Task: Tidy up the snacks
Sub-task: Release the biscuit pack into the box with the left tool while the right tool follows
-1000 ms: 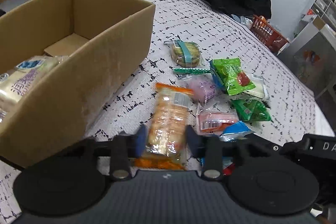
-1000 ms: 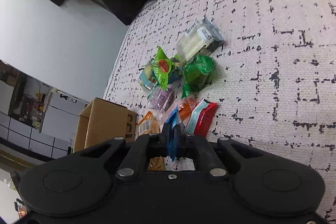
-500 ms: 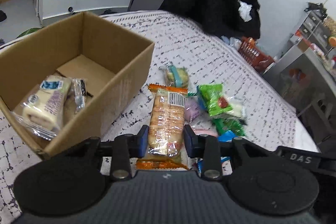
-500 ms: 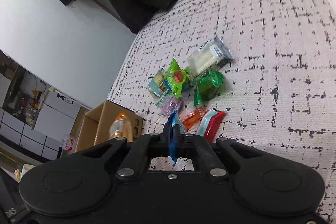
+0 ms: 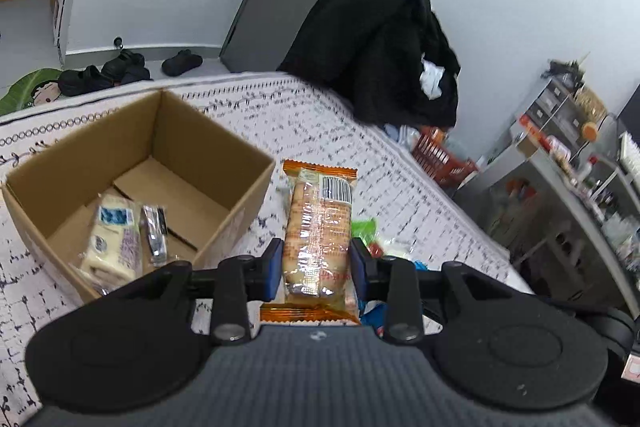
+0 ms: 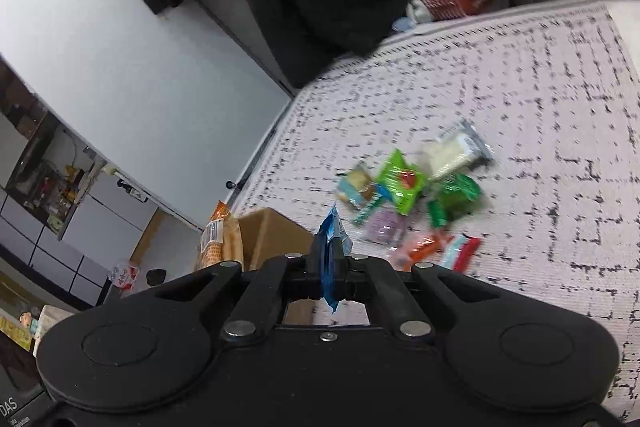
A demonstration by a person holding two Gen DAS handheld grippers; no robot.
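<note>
My left gripper [image 5: 316, 269] is shut on an orange-edged biscuit pack [image 5: 318, 227], held in the air just right of the open cardboard box [image 5: 256, 203]. Inside the box lie a pale cake pack [image 5: 114, 243] and a small clear packet [image 5: 154, 233]. My right gripper [image 6: 332, 263] is shut on a thin blue packet [image 6: 331, 243], also raised. In the right wrist view the biscuit pack [image 6: 220, 239] and the box [image 6: 272, 231] appear at left. Several loose snacks [image 6: 416, 203] lie on the patterned white cloth [image 6: 540, 115].
A black coat [image 5: 380, 47] hangs over a chair beyond the cloth's far edge, with a red basket [image 5: 440, 159] on the floor beside it. Grey shelves [image 5: 560, 163] stand at right. Shoes [image 5: 120, 67] lie on the floor at far left.
Both grippers have risen off the cloth with their packs. The left view now looks down into the box from above, and the loose snacks have dropped behind the biscuit pack.
</note>
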